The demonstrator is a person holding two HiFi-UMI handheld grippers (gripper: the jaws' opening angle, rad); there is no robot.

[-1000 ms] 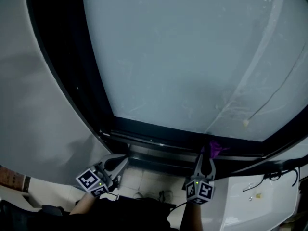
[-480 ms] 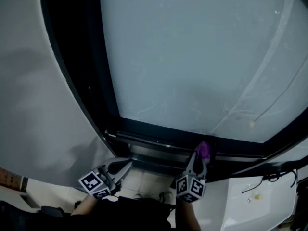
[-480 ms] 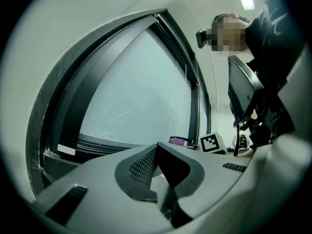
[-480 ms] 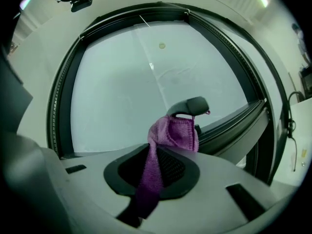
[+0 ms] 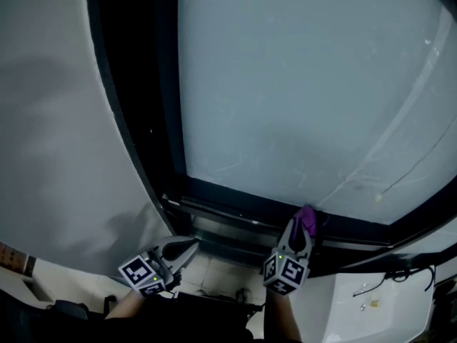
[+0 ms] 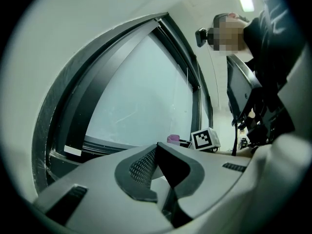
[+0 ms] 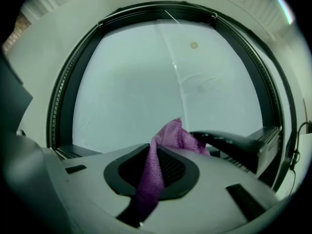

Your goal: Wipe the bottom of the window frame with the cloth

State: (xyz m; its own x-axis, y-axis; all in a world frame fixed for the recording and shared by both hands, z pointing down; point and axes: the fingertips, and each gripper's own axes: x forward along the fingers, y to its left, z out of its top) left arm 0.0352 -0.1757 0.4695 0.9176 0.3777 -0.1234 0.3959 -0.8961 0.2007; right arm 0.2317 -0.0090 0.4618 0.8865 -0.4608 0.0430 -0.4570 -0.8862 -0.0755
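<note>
Two grippers. Right gripper (image 5: 303, 229) clamped on purple cloth (image 5: 308, 219), cloth tip against bottom rail of window frame (image 5: 228, 207), right of middle. Left gripper (image 5: 187, 247) jaws together, empty, below rail. Step: wiping, likely mid-stroke. Next: slide cloth along rail, keeping contact.

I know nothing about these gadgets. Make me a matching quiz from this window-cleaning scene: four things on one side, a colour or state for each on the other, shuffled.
Things:
1. cloth
2. left hand-held gripper
3. window frame
4. glass pane

Descriptions:
A. black
B. purple, pinched in the right hand-held gripper
C. pale, whitish
D. shut on nothing, held short of the frame

Pairs: 1-B, 2-D, 3-A, 4-C
</note>
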